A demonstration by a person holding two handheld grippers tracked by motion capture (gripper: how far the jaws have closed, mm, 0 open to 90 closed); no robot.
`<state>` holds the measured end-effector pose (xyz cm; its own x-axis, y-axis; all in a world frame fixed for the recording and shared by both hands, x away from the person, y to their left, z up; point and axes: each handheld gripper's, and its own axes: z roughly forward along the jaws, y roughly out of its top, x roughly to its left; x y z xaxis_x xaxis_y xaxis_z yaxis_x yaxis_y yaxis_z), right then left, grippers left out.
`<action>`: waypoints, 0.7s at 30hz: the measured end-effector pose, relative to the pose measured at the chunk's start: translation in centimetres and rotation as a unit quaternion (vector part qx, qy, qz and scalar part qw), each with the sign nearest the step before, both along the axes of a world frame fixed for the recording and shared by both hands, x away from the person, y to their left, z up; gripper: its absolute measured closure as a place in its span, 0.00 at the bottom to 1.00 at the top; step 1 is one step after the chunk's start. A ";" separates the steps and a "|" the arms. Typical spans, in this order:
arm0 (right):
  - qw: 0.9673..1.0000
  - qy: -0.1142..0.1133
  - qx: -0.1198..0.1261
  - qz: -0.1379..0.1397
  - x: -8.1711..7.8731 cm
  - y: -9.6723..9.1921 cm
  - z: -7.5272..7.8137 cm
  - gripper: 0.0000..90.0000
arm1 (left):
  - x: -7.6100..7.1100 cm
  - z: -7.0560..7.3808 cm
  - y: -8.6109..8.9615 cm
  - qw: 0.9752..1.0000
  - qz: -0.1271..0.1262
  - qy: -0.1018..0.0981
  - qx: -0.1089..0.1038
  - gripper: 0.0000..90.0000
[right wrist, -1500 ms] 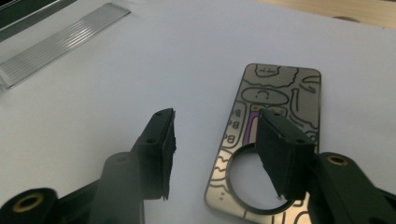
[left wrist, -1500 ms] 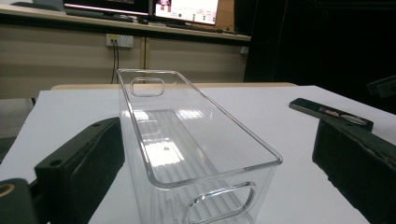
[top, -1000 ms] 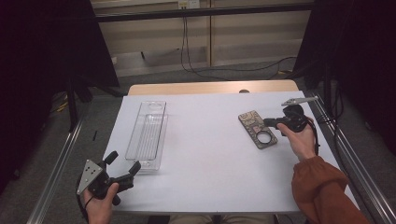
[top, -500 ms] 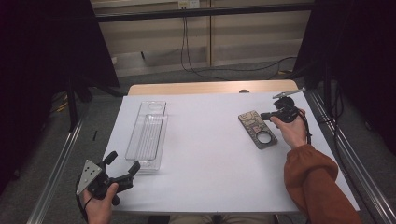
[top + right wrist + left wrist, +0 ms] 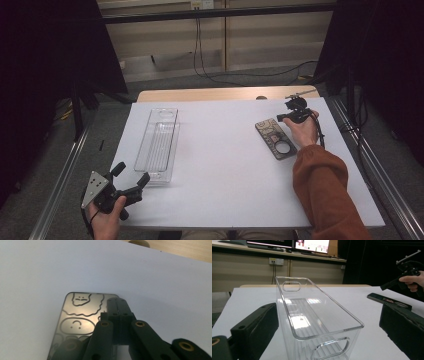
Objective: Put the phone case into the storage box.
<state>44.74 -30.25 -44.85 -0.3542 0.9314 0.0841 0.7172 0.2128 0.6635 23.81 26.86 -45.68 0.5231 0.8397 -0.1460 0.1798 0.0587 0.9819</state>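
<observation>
Jaws first: the left gripper (image 5: 131,181) is sitting with its jaws spread wide and nothing between the pads, while the right gripper (image 5: 283,118) is showing its jaws pressed flat together, gripping nothing.

Now the big white bench (image 5: 225,165) is carrying everything. On its left side the clear plastic bin (image 5: 157,143) is lying lengthwise, running away from the person, open side up, its near end sitting just in front of the left gripper. In the left gripper view, that bin (image 5: 312,315) is standing between the two black jaws, which are keeping clear of its walls.

Over on the right, the dark flat card (image 5: 276,138) with drawn shapes is lying on the bench, angled. The right gripper is hovering at its far end; in the right gripper view the closed jaw tips are hanging over the card (image 5: 77,315). Whether they are touching it, I cannot tell.
</observation>
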 end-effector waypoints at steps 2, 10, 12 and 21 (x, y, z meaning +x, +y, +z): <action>1.000 -0.002 0.004 -0.011 0.4 0.0 -0.3 1.00 | 0.0 0.0 0.0 1.000 0.000 0.000 -0.001 0.03; 0.999 0.013 -0.017 -0.025 1.1 0.1 -1.9 1.00 | 0.0 0.0 0.0 1.000 0.004 0.002 0.002 0.03; 0.999 0.013 -0.018 -0.027 1.3 0.1 -2.3 1.00 | 0.0 0.0 0.0 1.000 0.002 0.004 0.002 0.03; 0.999 0.024 -0.026 -0.035 1.5 0.4 -2.7 1.00 | 0.0 -0.1 -0.1 1.000 -0.001 0.004 -0.001 0.03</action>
